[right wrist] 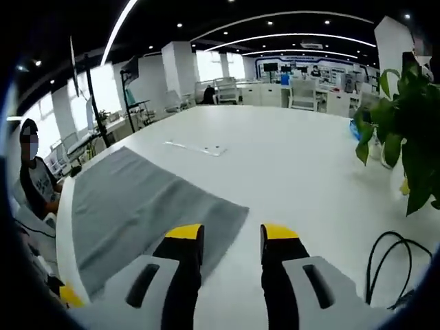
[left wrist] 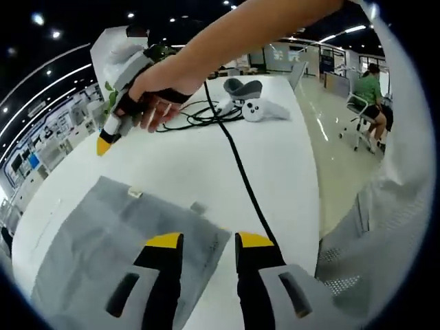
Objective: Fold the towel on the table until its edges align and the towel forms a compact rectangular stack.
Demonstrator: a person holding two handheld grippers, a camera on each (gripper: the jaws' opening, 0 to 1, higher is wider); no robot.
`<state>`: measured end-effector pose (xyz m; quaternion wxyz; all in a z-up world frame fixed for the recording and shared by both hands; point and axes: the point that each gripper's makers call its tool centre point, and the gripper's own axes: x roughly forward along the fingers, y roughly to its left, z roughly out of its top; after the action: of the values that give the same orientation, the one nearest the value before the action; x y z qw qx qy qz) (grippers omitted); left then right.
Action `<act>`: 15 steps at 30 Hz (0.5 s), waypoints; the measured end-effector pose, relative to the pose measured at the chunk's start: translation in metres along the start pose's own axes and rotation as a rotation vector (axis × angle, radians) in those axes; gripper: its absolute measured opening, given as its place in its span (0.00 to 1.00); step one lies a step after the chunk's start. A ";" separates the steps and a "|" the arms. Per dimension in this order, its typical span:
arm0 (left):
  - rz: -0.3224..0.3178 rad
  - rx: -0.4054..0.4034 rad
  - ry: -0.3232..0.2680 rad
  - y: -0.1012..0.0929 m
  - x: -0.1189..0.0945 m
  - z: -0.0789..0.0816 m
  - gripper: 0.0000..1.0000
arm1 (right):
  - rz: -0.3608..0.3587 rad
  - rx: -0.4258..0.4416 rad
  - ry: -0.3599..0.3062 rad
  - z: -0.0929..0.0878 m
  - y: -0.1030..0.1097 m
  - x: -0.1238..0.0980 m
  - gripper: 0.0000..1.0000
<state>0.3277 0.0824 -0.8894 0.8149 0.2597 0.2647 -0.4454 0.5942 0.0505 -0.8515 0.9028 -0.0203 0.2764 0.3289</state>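
The white desk (left wrist: 289, 172) stretches wide, and on it the grey towel (left wrist: 117, 254) lies flat and spread out, one layer, a small white tag at its far edge in the left gripper view. In the right gripper view the same towel (right wrist: 137, 206) runs off toward the desk's left edge, with its near corner just ahead of the jaws. The left tool (left wrist: 210, 240) hangs over the towel's right-hand edge, jaws apart, nothing between the yellow tips. The right tool (right wrist: 232, 232) is also apart and empty, one jaw over the towel corner and the other over bare desk. Across the desk, the person's hand (left wrist: 155, 96) grips the right tool. A black cable (left wrist: 237, 161) snakes down the desk beside the towel, and white controllers (left wrist: 258, 108) sit at the far end.
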 end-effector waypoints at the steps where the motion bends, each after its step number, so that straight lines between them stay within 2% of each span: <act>1: -0.008 0.016 0.013 -0.002 0.003 -0.002 0.29 | 0.003 0.004 0.000 0.000 -0.001 0.002 0.31; 2: -0.021 0.033 0.025 -0.004 0.006 -0.005 0.27 | 0.010 0.014 0.001 -0.003 0.000 0.007 0.31; 6: -0.034 0.013 0.046 -0.006 0.013 -0.010 0.26 | 0.023 0.039 -0.002 -0.003 -0.007 0.021 0.30; 10: -0.054 0.030 0.067 -0.009 0.021 -0.014 0.25 | 0.032 0.037 0.011 -0.012 -0.009 0.030 0.28; 14: -0.071 0.005 0.067 -0.010 0.022 -0.014 0.23 | 0.037 0.059 0.019 -0.015 -0.005 0.039 0.29; 15: -0.076 0.005 0.071 -0.010 0.022 -0.014 0.22 | 0.042 0.057 0.020 -0.011 -0.004 0.042 0.29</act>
<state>0.3264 0.0742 -0.9160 0.7869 0.2672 0.3017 -0.4672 0.6174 0.0695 -0.8823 0.8930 0.0082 0.2951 0.3397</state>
